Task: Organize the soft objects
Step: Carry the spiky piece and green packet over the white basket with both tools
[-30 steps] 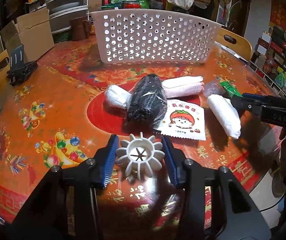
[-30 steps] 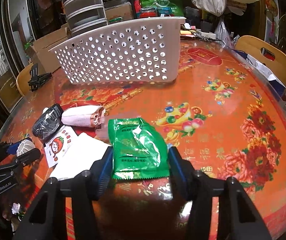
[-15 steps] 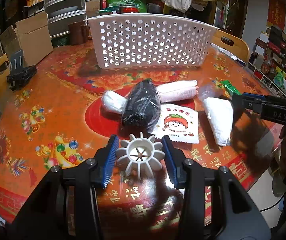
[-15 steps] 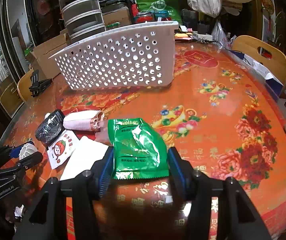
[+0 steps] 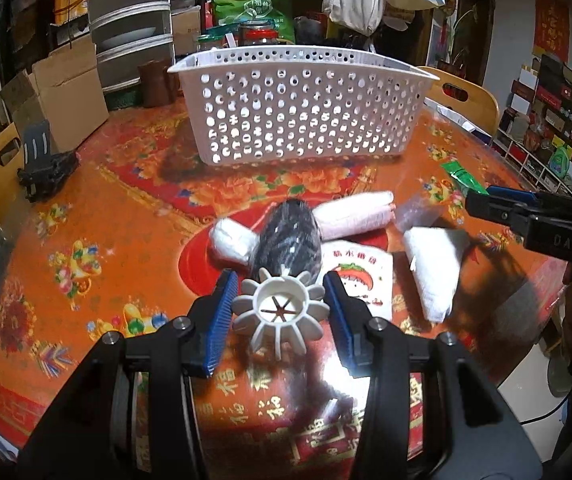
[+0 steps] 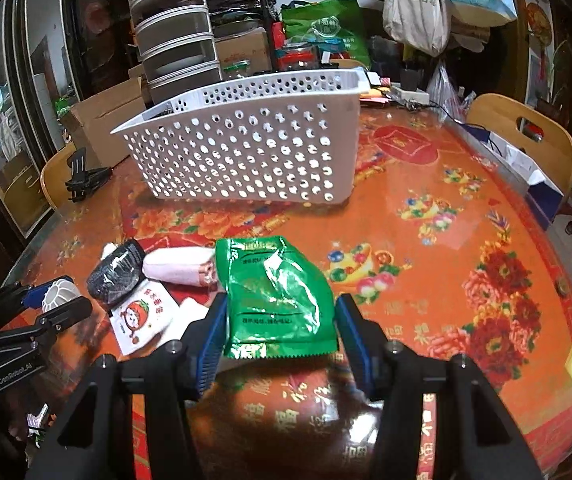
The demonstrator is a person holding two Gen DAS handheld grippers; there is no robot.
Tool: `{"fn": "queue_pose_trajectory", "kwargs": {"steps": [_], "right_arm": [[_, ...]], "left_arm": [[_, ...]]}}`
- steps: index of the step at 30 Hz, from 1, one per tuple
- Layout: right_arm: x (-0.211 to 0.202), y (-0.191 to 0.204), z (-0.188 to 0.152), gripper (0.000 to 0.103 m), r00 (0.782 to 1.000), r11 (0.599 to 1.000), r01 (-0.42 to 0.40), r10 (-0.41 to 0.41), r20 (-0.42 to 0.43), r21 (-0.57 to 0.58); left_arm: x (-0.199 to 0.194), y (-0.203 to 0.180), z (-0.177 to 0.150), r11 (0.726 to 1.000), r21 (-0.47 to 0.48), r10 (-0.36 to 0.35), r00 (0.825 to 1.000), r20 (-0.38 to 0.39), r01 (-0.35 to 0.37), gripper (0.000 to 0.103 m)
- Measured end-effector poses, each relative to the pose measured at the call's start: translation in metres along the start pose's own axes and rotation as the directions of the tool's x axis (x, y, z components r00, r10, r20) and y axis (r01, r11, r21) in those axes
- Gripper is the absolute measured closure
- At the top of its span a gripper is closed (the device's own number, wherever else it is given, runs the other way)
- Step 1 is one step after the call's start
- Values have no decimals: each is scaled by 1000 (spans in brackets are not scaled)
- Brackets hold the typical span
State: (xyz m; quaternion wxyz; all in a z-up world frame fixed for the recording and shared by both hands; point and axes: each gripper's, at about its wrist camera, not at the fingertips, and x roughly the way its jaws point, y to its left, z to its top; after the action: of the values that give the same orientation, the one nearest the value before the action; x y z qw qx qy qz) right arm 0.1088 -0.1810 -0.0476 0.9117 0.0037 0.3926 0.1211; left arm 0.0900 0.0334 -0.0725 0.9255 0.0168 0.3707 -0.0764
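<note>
My left gripper (image 5: pixel 280 292) is shut on a white ridged plastic wheel (image 5: pixel 280 312), held just above the table. It also shows at the lower left of the right wrist view as the left gripper (image 6: pixel 52 300). My right gripper (image 6: pixel 282 304) is shut on a green foil packet (image 6: pixel 274 292), lifted off the table. On the cloth lie a black mesh bundle (image 5: pixel 289 240), a pink-white roll (image 5: pixel 353 216), a white roll (image 5: pixel 230 240), a tomato-print sachet (image 5: pixel 359 276) and a folded white cloth (image 5: pixel 433 272). A white perforated basket (image 5: pixel 305 112) stands behind them.
A black folding stand (image 5: pixel 42 164) sits at the table's left edge, with a cardboard box (image 5: pixel 62 92) behind it. Wooden chairs (image 6: pixel 525 140) ring the round table. Drawers, bags and jars crowd the space behind the basket. The table's near edge drops off at the right.
My right gripper has risen a little with the green packet. The left gripper has stayed about where it was, still holding the white wheel.
</note>
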Motion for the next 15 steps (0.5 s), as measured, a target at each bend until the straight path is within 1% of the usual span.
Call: {"fn": "queue_pose_trajectory", "kwargs": {"steps": [6, 15], "right_arm": [[-7, 7, 15, 50, 1000, 1000, -2, 2, 28, -24], [-14, 14, 42, 50, 998, 999, -7, 9, 55, -43]], "left_arm": [[-7, 1, 19, 1000, 3, -7, 999, 31, 7, 61], [-13, 2, 61, 1000, 17, 6, 998, 67, -7, 61]]}}
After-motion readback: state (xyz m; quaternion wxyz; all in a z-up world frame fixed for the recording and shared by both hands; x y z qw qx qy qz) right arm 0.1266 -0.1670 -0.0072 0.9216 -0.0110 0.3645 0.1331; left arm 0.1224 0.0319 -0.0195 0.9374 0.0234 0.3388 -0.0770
